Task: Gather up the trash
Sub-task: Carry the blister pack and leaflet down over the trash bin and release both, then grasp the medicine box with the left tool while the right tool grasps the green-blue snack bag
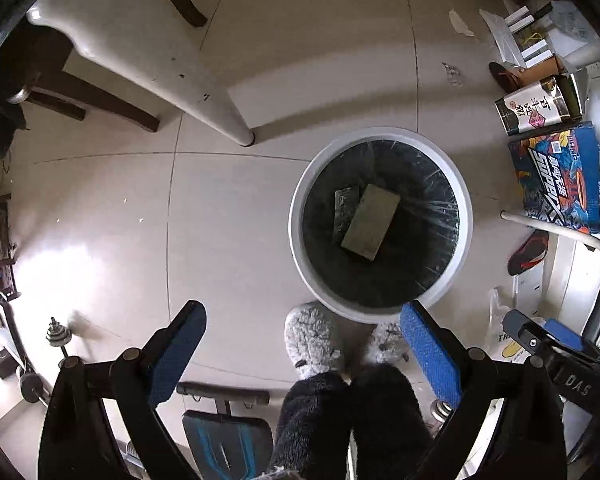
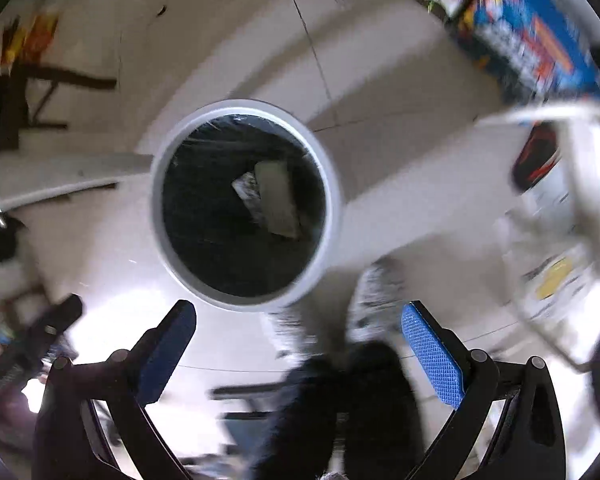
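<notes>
A round white trash bin (image 1: 300,236) with a black liner stands on the tiled floor. Inside it lie a flat olive box (image 1: 371,222) and a dark packet (image 1: 345,210). The bin also shows in the blurred right wrist view (image 2: 158,216) with the box (image 2: 280,200) and the packet (image 2: 247,188) inside. My left gripper (image 1: 302,316) is open and empty, held above the floor near the bin's near rim. My right gripper (image 2: 299,312) is open and empty, above the bin's near rim. The right gripper also shows at the right edge of the left wrist view (image 1: 540,330).
The person's furry slippers (image 1: 312,340) stand right by the bin. A white table leg (image 1: 204,100) and dark chair legs (image 1: 100,100) are to the left. Boxes (image 1: 556,176), a carton (image 1: 536,108), paper scraps (image 1: 460,22) and a slipper (image 1: 528,252) lie at right. Dumbbells (image 1: 56,336) lie at lower left.
</notes>
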Motion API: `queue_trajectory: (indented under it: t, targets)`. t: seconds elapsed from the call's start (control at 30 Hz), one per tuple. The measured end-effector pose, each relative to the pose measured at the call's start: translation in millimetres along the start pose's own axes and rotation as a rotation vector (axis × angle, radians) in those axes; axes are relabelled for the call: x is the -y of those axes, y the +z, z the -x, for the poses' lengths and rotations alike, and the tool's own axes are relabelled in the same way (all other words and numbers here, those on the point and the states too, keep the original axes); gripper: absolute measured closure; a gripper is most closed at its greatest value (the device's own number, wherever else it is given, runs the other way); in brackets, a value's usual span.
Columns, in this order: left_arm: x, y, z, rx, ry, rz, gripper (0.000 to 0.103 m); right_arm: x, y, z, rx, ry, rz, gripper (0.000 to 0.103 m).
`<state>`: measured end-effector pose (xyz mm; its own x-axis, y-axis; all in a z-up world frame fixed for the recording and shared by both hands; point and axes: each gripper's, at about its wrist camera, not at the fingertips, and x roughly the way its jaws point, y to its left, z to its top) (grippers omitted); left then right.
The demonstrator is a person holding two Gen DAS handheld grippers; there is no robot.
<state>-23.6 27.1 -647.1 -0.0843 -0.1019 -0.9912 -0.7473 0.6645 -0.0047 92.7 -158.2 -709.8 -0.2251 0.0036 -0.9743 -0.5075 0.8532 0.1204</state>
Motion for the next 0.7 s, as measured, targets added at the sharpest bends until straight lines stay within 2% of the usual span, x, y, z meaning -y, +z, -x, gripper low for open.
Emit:
queue_trajectory:
  t: [0.1, 0.2, 0.43, 0.7]
  targets:
    - [0, -9, 15, 0.004, 0.015, -0.002, 0.004, -10, -5, 18, 0.023, -0.074, 0.052, 0.000]
    - [2, -18, 33, 0.009, 0.019, -0.003, 0.004, -17, -11, 38, 0.039, -0.100, 0.072, 0.000]
    - [7, -40, 90, 0.025, -0.012, 0.005, 0.004, -21, -39, 102, 0.096, -0.087, 0.073, 0.000]
    - [6, -75, 193, 0.067, -0.032, -0.018, 0.004, -38, -85, 215, 0.156, -0.071, 0.117, 0.000]
